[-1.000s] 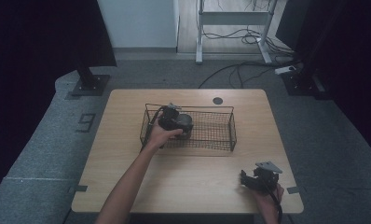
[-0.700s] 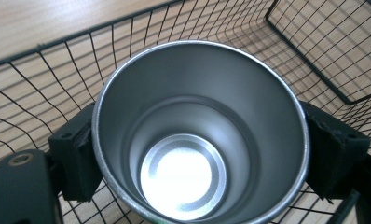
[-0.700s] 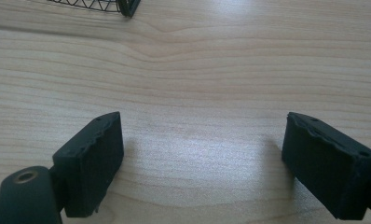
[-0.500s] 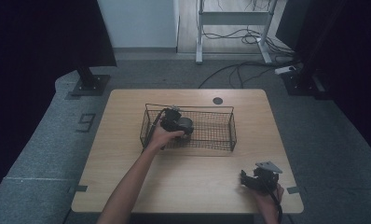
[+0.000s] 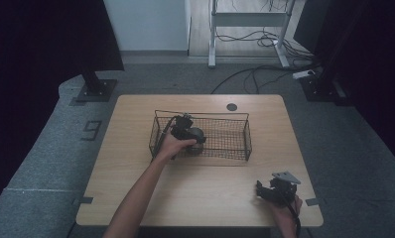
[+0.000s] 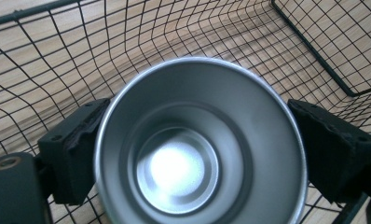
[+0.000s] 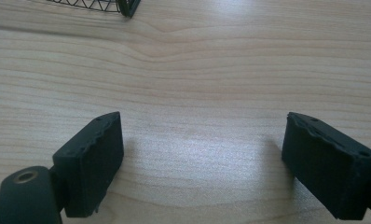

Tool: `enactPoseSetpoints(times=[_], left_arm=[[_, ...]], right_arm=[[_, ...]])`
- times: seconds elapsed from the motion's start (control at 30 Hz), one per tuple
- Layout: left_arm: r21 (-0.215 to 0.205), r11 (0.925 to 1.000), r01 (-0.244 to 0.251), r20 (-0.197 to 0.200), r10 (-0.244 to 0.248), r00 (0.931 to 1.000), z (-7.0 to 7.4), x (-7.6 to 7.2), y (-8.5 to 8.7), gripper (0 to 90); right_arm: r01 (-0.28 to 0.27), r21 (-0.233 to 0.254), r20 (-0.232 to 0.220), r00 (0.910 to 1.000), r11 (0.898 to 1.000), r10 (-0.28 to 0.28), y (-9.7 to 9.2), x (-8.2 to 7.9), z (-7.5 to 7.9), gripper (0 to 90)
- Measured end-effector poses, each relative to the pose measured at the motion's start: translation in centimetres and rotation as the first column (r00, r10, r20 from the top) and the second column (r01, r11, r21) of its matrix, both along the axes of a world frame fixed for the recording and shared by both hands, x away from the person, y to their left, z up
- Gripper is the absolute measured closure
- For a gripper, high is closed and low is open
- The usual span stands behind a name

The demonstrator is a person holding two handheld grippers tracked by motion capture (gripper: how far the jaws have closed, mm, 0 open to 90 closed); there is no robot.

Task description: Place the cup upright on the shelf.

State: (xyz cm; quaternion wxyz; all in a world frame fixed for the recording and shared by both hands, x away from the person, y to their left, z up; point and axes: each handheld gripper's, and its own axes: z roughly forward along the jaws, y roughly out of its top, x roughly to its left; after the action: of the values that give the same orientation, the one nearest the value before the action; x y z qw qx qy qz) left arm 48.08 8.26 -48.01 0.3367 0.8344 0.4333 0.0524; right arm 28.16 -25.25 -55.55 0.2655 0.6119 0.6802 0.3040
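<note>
A shiny metal cup (image 6: 174,163) stands upright in the black wire basket (image 5: 245,118), seen from straight above in the left gripper view. My left gripper (image 6: 197,116) points down over it inside the basket's left half (image 5: 188,133). Its jaws have just been opening: the cup sits between the two pads, which stand beside its wall without pressing on it. My right gripper (image 5: 263,191) rests near the table's front right corner. It stands wide open (image 7: 202,130) over bare wood with nothing between its fingers.
The basket sits mid-table on the light wooden table (image 5: 210,198), and its corner (image 7: 127,9) shows at the top of the right gripper view. A round dark grommet (image 5: 231,106) lies behind the basket. Grey carpet, stands and cables surround the table.
</note>
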Motion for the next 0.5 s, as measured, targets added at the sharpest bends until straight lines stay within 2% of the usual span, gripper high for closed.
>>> enactPoseSetpoints(times=[0.27,0.5], left_arm=[[-0.034,0.9994,0.006,0.030,-0.005,0.9996,1.1,-0.4,0.7,6.8],[-0.091,0.9957,0.016,0.099,-0.007,0.9951,3.3,-1.8,1.8,7.2]], right_arm=[[-0.004,-0.002,0.001,1.0000,1.000,0.004,0.0,0.0,0.0,12.7],[-0.002,0.000,0.000,1.0000,1.000,0.002,0.0,0.0,0.0,12.7]])
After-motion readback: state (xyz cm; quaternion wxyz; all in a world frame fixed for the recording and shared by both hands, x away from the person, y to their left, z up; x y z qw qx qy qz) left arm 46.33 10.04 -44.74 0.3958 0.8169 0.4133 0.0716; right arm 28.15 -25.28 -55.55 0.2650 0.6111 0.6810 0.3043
